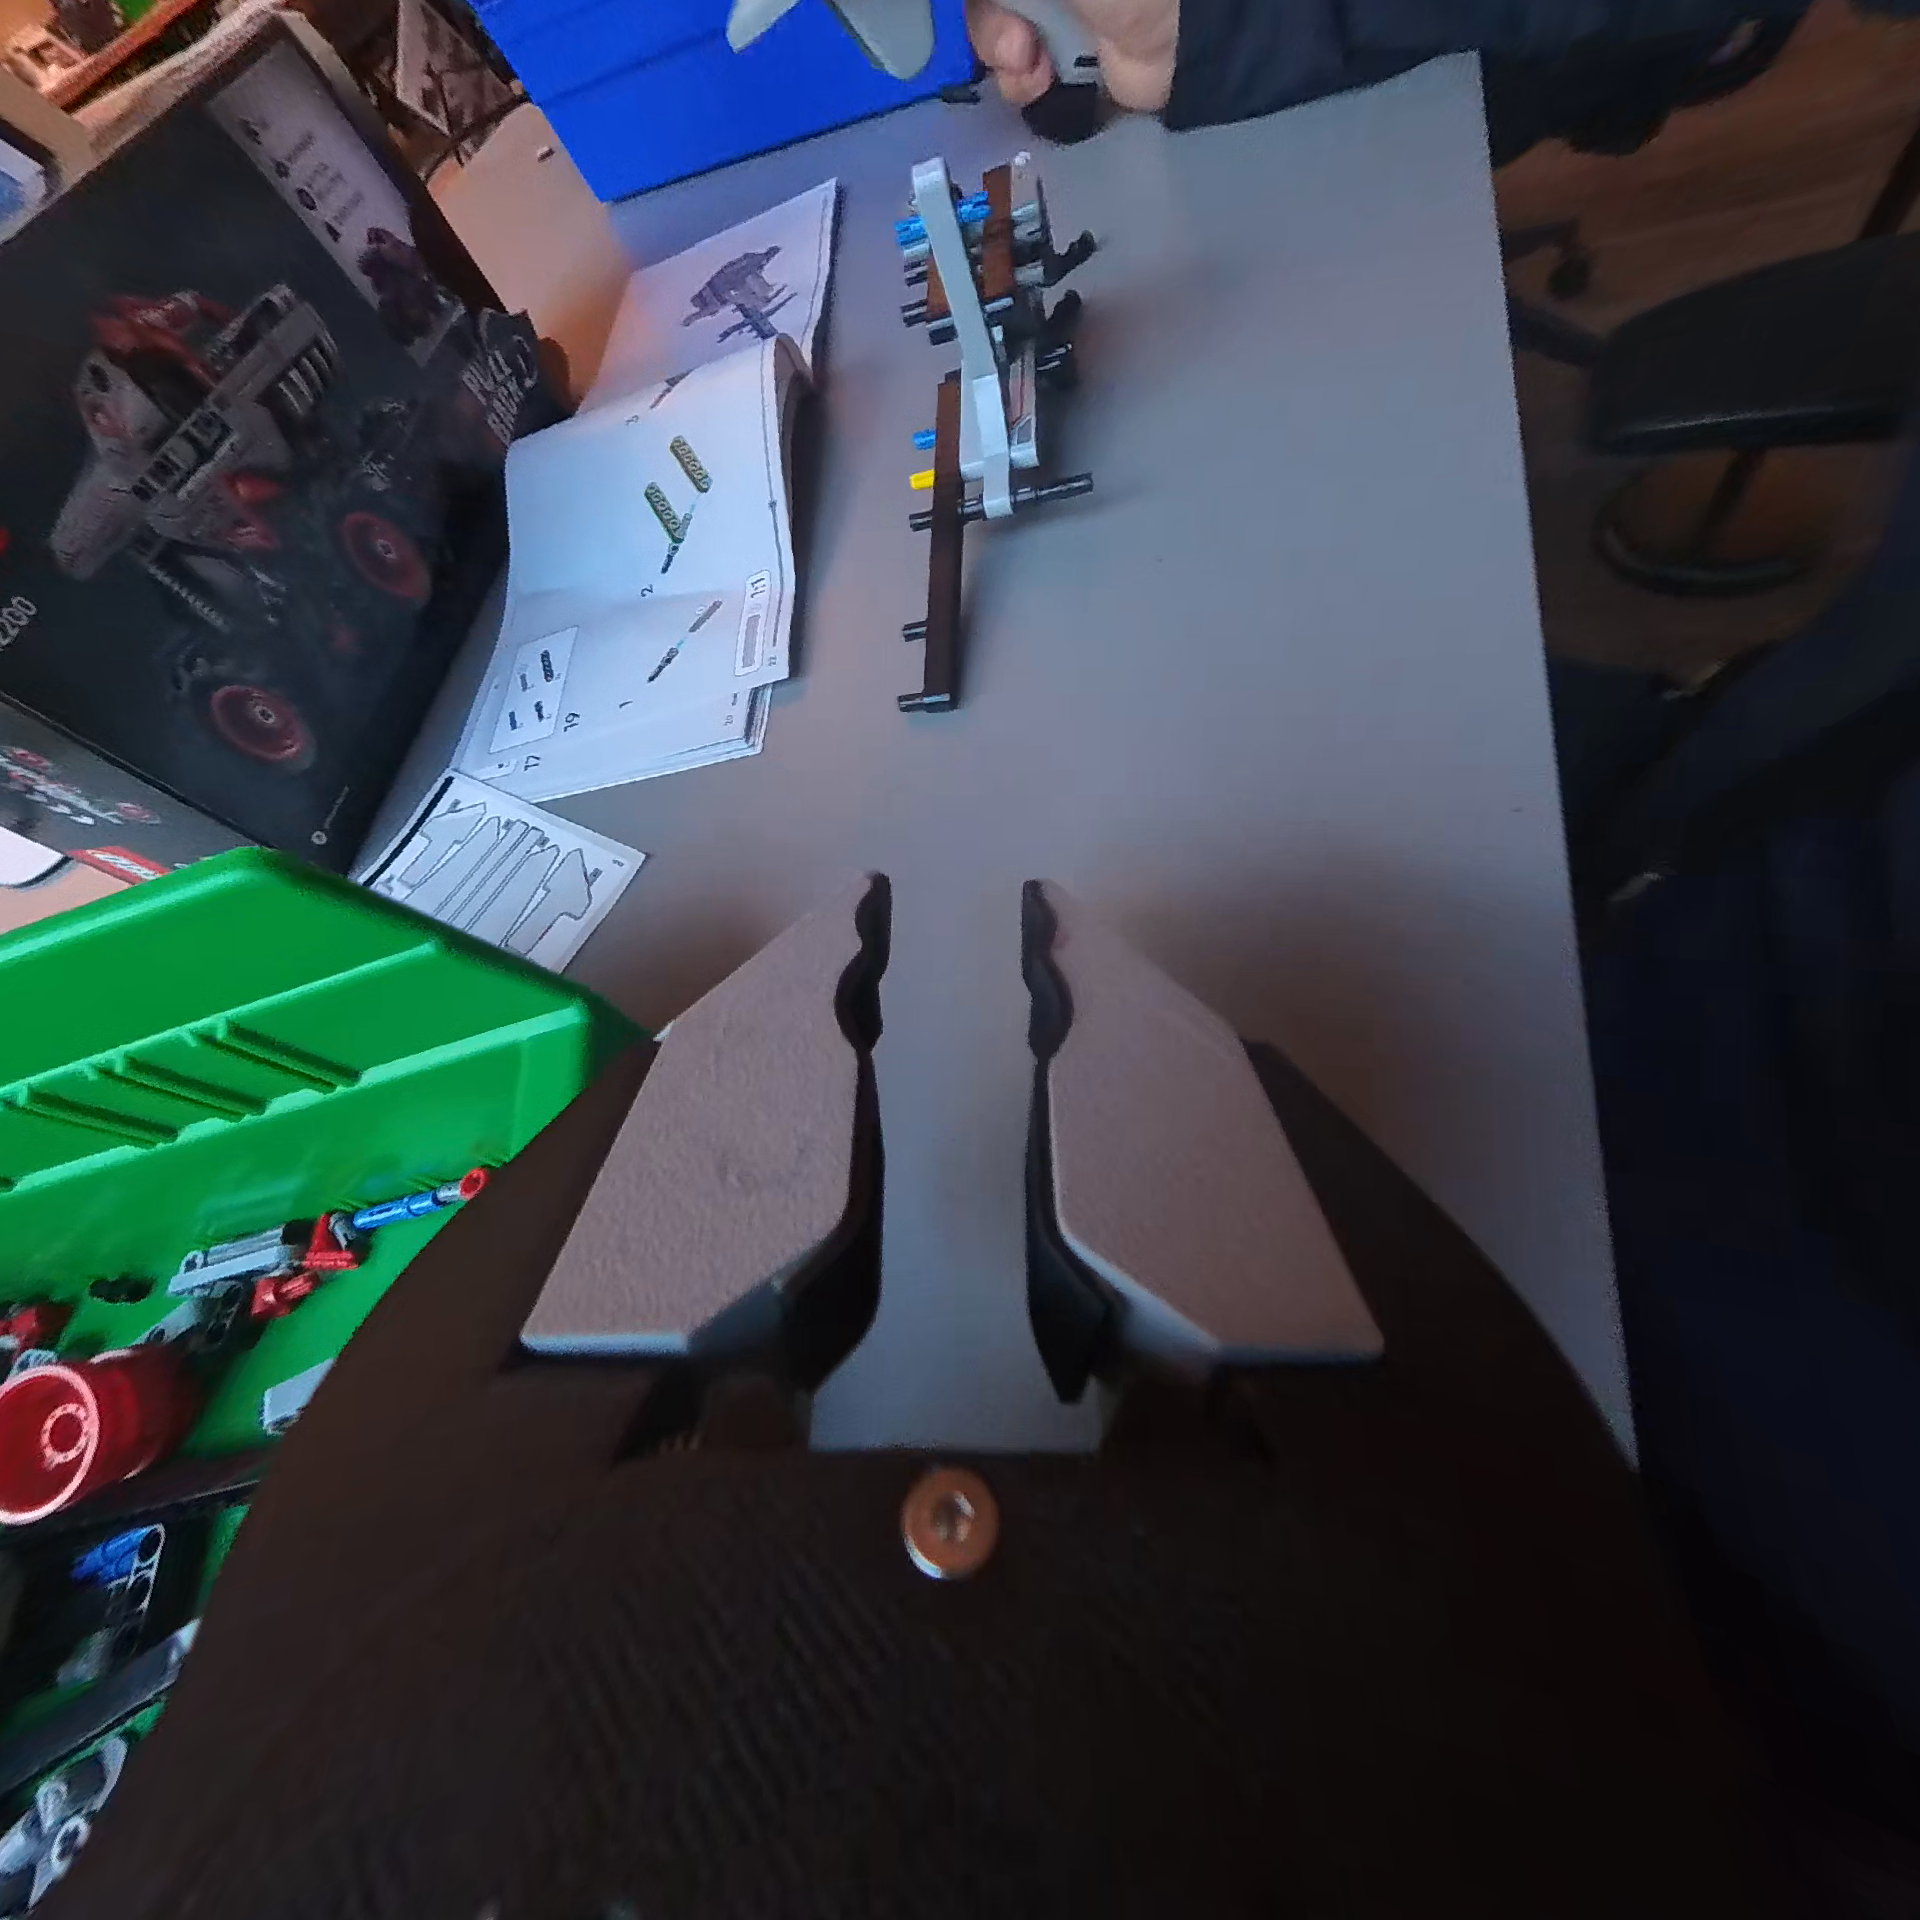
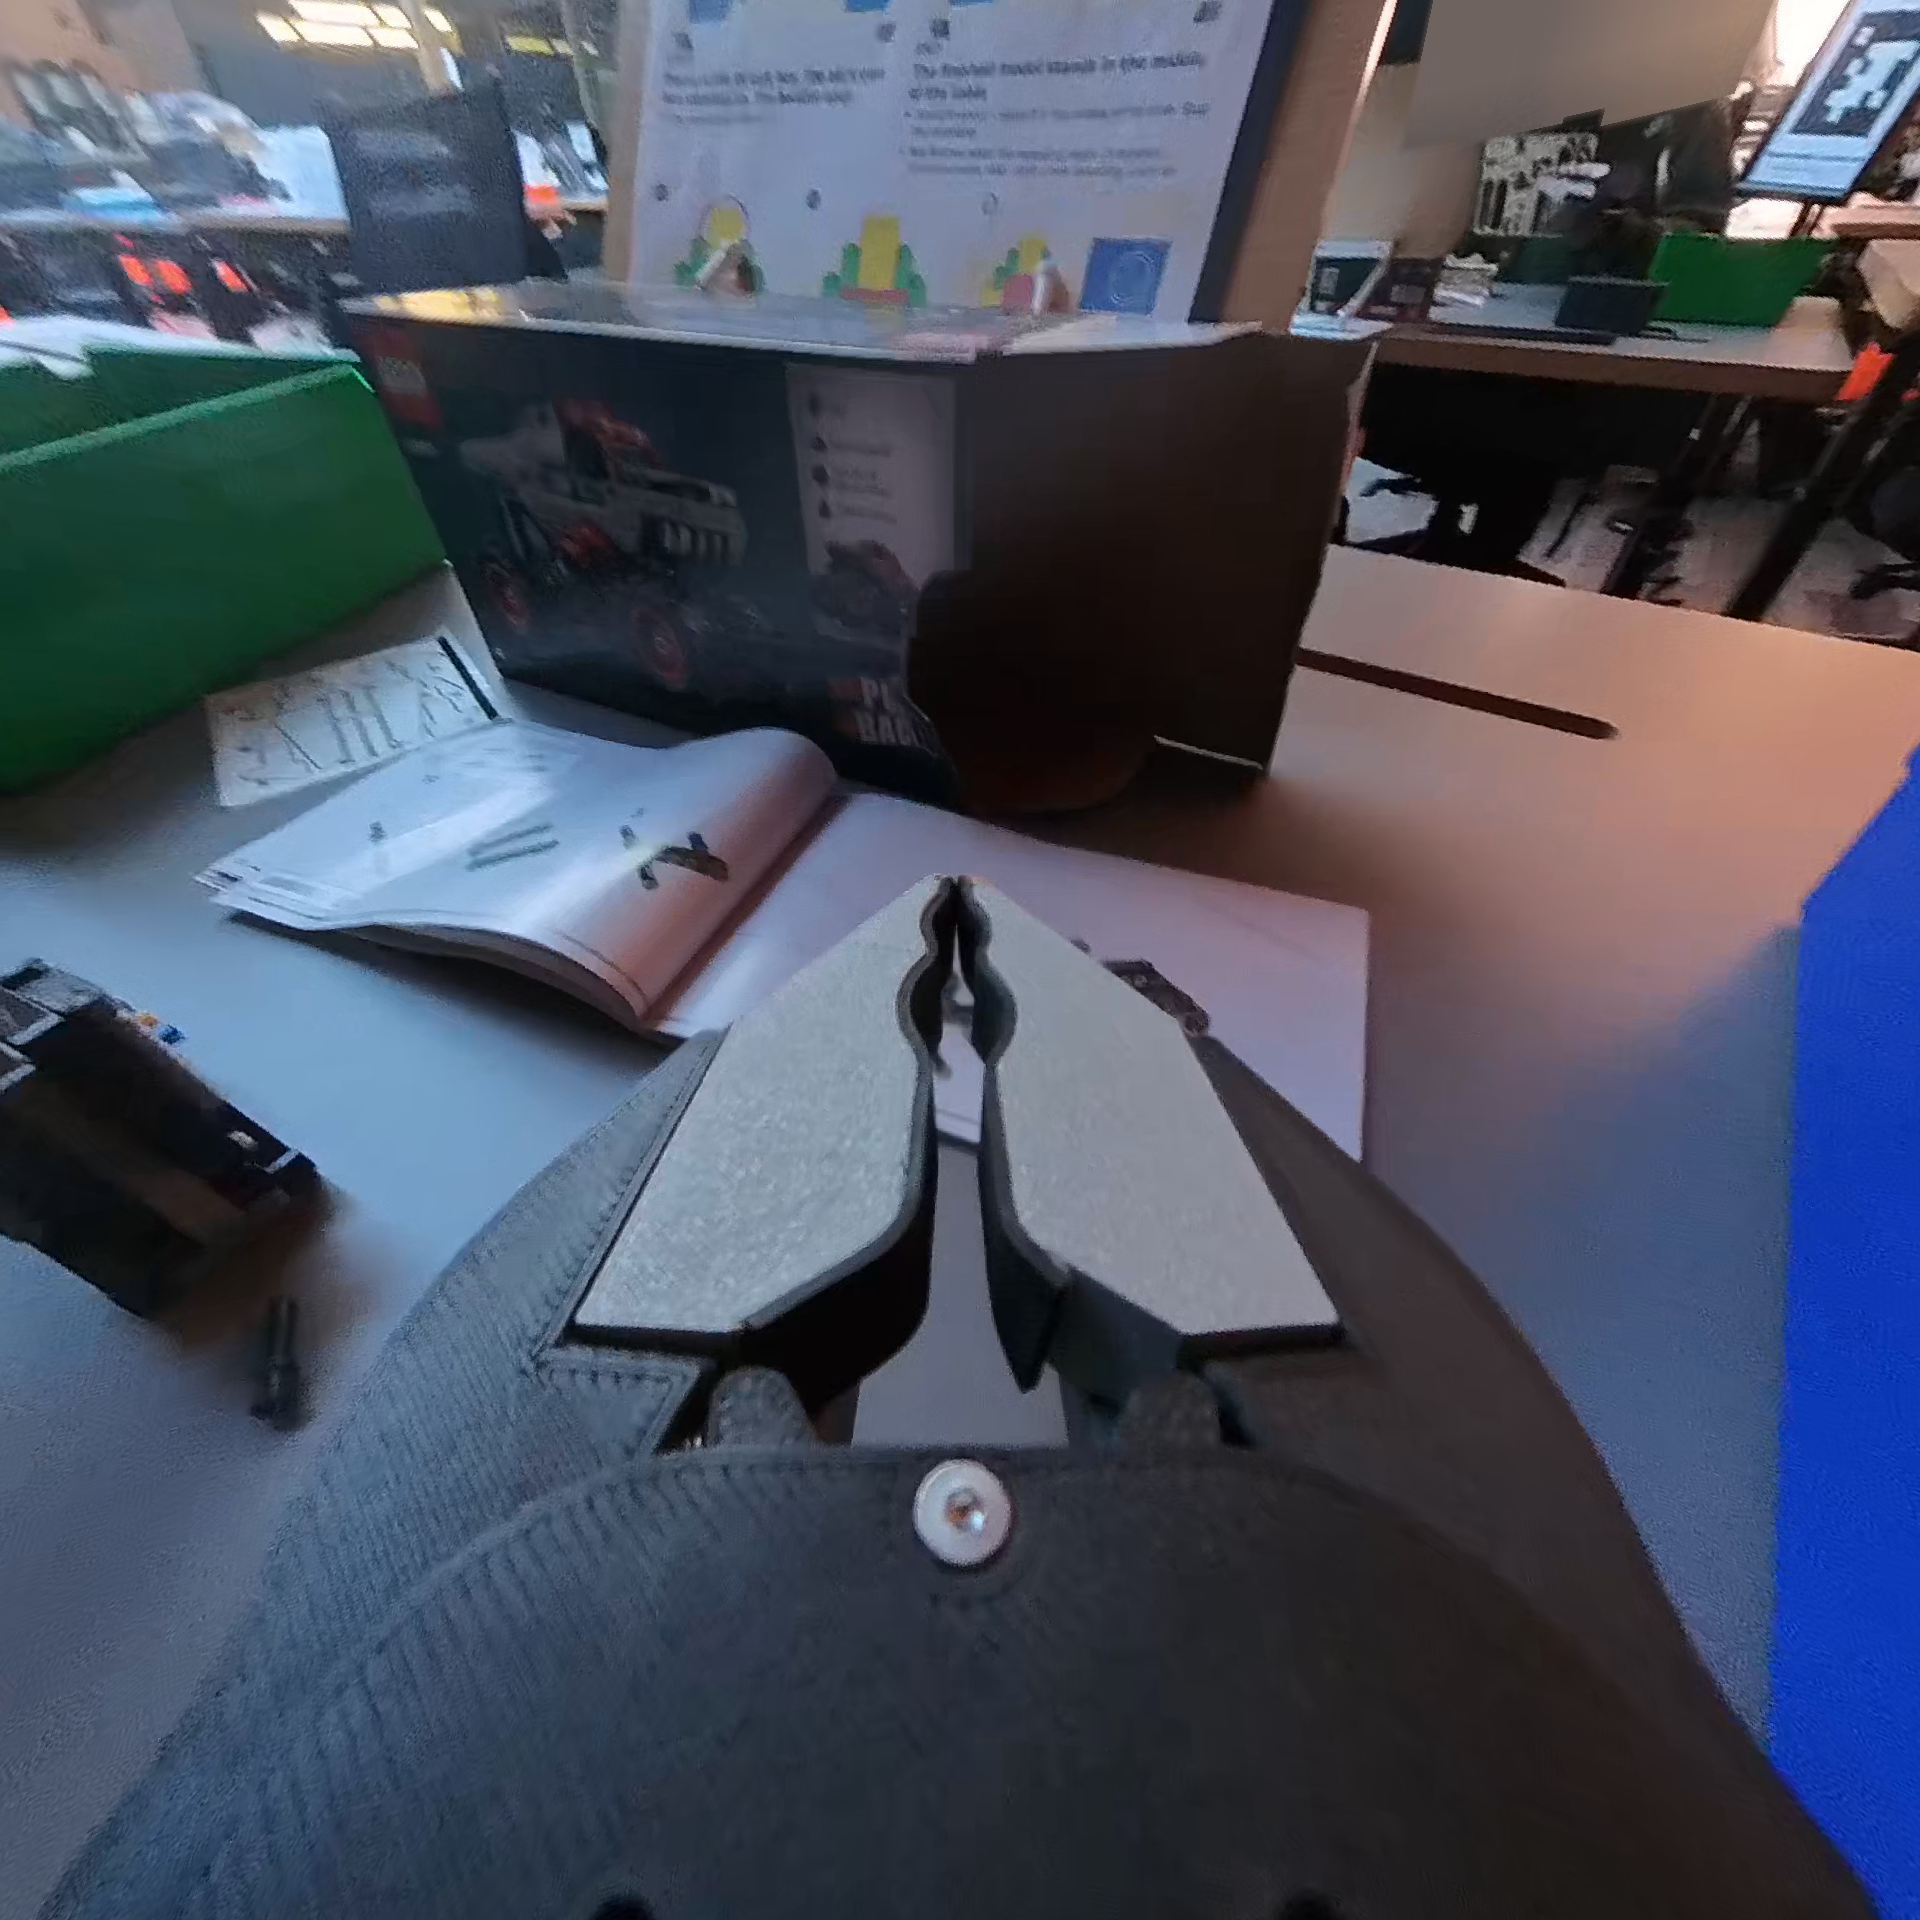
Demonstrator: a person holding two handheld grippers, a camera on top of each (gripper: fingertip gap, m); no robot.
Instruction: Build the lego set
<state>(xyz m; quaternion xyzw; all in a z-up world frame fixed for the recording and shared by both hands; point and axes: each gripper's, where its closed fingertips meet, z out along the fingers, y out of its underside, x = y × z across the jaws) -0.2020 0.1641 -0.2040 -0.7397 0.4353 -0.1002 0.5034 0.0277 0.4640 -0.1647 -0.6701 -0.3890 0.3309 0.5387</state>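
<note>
The part-built lego frame [image 1: 987, 343], grey and brown beams with black, blue and yellow pins, lies on the grey table [image 1: 1247, 727]. My left gripper [image 1: 956, 899] is open and empty, hovering well short of the frame. The right gripper [image 1: 883, 31] shows at the top edge, held by a hand [image 1: 1091, 52] beyond the frame. In the right wrist view my right gripper [image 2: 956, 888] is shut, tips touching, with nothing seen between them, over the open instruction booklet [image 2: 582, 862]. The frame [image 2: 125, 1122] lies to its left, blurred, with a loose black pin [image 2: 275, 1361] beside it.
A green bin [image 1: 260, 1018] with loose red, grey and blue parts stands at my left. The dark set box [image 1: 208, 468] stands behind the booklet [image 1: 665, 561], with a sticker sheet [image 1: 509, 873] near it. A blue bin [image 1: 707, 83] sits at the far end. The table's edge runs along the right.
</note>
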